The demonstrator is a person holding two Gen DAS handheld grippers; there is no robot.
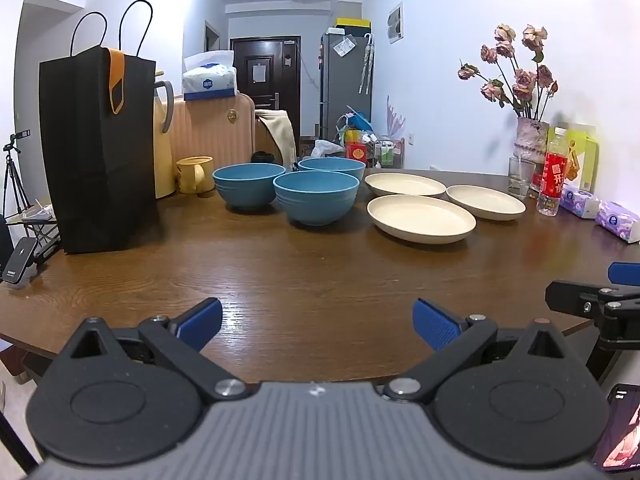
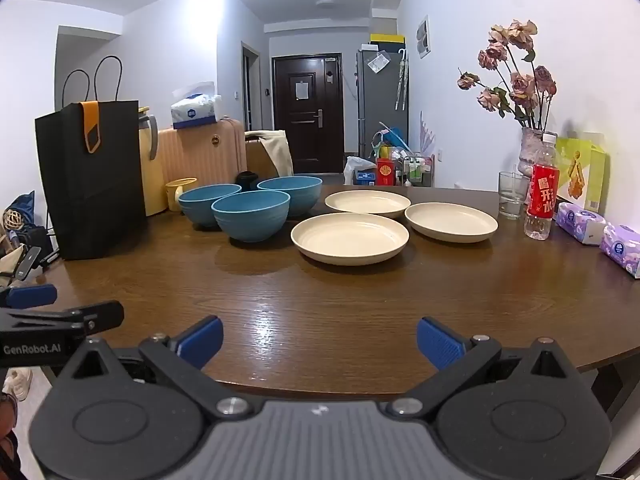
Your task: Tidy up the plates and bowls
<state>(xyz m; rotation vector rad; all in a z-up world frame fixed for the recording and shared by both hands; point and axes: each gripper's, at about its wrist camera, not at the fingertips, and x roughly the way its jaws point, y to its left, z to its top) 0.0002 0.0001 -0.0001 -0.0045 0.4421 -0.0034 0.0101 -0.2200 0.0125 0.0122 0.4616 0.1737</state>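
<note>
Three blue bowls stand apart on the brown wooden table [image 1: 280,280]: a near one [image 1: 316,198], a left one [image 1: 248,188] and a far one [image 1: 332,166]. Right of them lie three cream plates: a near one [image 1: 422,218], a far one [image 1: 404,184] and a right one [image 1: 486,202]. In the right wrist view the near bowl [image 2: 251,216] and near plate [image 2: 350,238] sit mid-table. My left gripper [image 1: 318,322] is open over the table's front edge, nothing between its fingers. My right gripper [image 2: 320,342] is open too, beside it, equally far from the dishes.
A black paper bag [image 1: 100,152] stands at the left with a yellow jug and a cup [image 1: 196,174] behind it. At the right are a vase of dried roses [image 1: 530,138], a glass [image 1: 520,178], a water bottle [image 1: 552,172] and tissue packs [image 1: 616,220].
</note>
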